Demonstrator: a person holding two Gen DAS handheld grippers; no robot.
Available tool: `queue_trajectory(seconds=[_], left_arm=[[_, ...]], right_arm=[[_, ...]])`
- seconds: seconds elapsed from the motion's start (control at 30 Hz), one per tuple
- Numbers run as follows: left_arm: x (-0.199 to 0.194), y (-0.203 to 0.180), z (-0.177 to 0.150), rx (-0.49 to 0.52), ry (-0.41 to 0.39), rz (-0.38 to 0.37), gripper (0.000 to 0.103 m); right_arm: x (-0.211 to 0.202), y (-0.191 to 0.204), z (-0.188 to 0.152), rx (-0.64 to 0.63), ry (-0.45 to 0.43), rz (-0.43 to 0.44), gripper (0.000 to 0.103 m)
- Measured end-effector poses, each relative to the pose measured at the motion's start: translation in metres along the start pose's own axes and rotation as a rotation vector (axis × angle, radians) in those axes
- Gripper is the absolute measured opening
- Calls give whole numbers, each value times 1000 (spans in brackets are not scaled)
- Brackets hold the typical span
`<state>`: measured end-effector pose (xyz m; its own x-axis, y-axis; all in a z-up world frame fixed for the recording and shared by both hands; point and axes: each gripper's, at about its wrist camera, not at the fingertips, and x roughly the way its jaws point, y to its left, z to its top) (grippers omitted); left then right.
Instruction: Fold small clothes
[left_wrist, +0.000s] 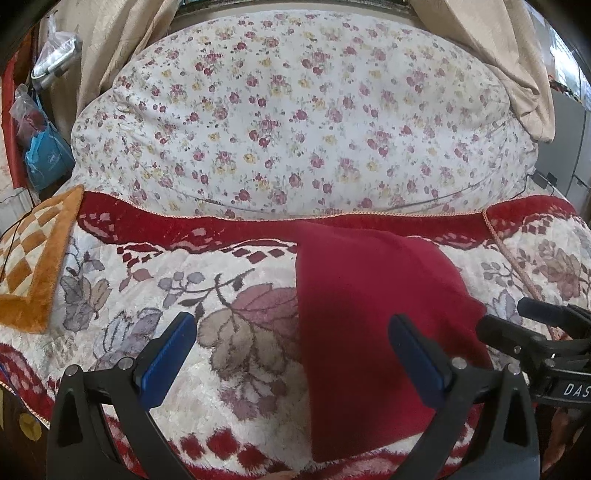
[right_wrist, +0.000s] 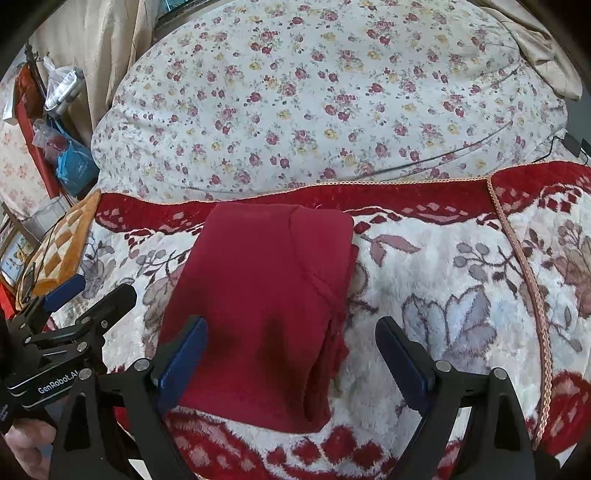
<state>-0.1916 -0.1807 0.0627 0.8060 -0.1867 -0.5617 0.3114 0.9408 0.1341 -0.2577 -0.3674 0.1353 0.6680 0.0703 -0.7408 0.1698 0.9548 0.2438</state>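
A dark red garment (left_wrist: 369, 314) lies folded into a long strip on the red and white floral blanket (left_wrist: 192, 288). It also shows in the right wrist view (right_wrist: 258, 295), with a sleeve seam on its right side. My left gripper (left_wrist: 291, 339) is open and empty, hovering over the garment's left edge. My right gripper (right_wrist: 291, 343) is open and empty, above the garment's near right part. The left gripper shows at the left of the right wrist view (right_wrist: 88, 295); the right gripper shows at the right of the left wrist view (left_wrist: 517, 321).
A big floral quilt (left_wrist: 295, 122) bulges behind the blanket. An orange checked cushion (left_wrist: 33, 266) lies at the left. Plastic bags (left_wrist: 44, 147) and beige curtains (left_wrist: 509, 55) are at the back. A cable (right_wrist: 554, 147) runs at the far right.
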Motion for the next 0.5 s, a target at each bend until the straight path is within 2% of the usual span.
queue_trajectory(seconds=[0.5], left_arm=[[36, 0, 7, -2, 48, -7, 103]], right_arm=[[31, -7, 12, 12, 37, -8, 95]])
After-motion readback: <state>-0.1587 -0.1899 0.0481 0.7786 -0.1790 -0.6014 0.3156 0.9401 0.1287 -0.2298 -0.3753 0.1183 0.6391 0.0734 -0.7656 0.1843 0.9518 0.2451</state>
